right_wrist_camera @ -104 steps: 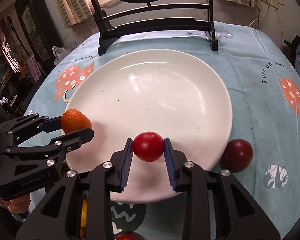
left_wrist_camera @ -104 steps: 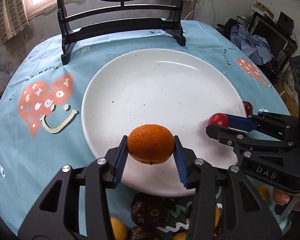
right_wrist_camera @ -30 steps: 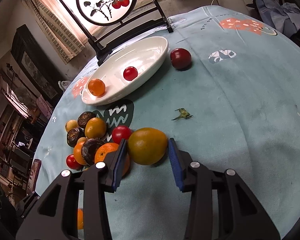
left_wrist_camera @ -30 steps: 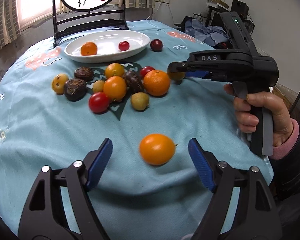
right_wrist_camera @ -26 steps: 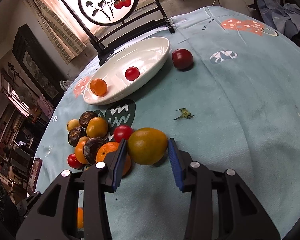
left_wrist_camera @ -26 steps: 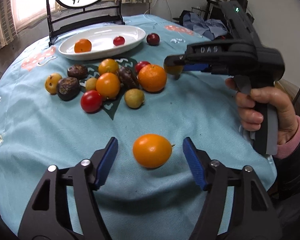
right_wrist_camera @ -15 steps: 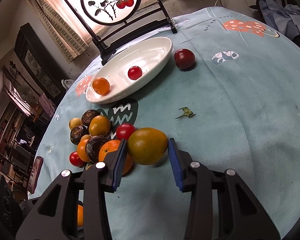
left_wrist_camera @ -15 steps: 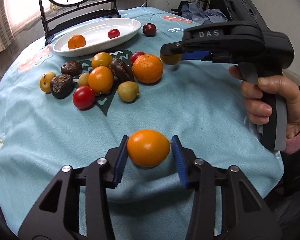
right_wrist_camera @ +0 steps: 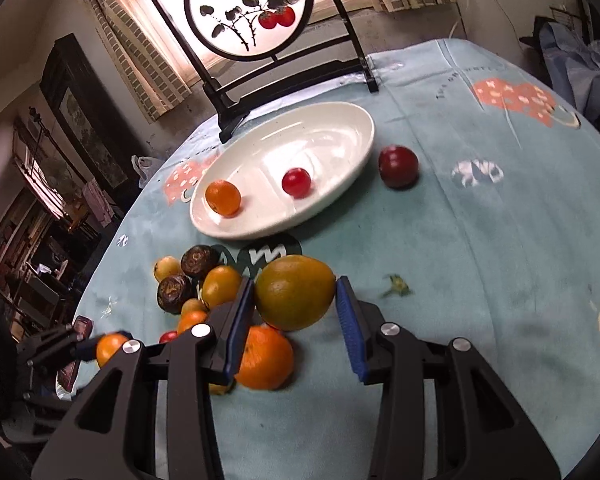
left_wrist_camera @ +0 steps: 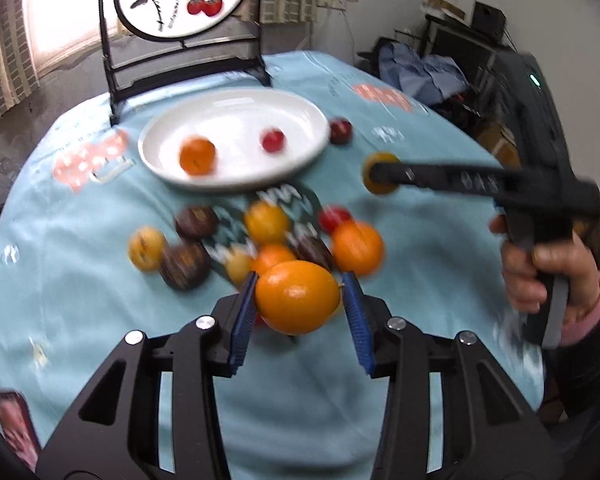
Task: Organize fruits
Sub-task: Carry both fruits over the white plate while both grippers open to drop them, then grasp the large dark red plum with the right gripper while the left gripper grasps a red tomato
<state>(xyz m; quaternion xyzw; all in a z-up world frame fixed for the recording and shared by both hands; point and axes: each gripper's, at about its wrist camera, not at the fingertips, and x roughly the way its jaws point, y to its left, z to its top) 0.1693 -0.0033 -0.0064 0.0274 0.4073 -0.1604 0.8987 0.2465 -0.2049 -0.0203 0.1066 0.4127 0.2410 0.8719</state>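
My left gripper (left_wrist_camera: pixel 298 306) has just been closing and now clamps a bright orange (left_wrist_camera: pixel 297 297), low centre of the left wrist view, lifted clear of the tablecloth (left_wrist_camera: pixel 80 288). My right gripper (right_wrist_camera: pixel 295 308) is clamped on a greenish-orange fruit (right_wrist_camera: pixel 295 291), centre of its view. White plate (right_wrist_camera: pixel 340 160), upper centre, holds a small orange (right_wrist_camera: pixel 223 198) and a red fruit (right_wrist_camera: pixel 296 182), apart. A dark red fruit (right_wrist_camera: pixel 398 166) lies just right of the plate. A loose fruit pile (right_wrist_camera: pixel 196 280) lies lower left.
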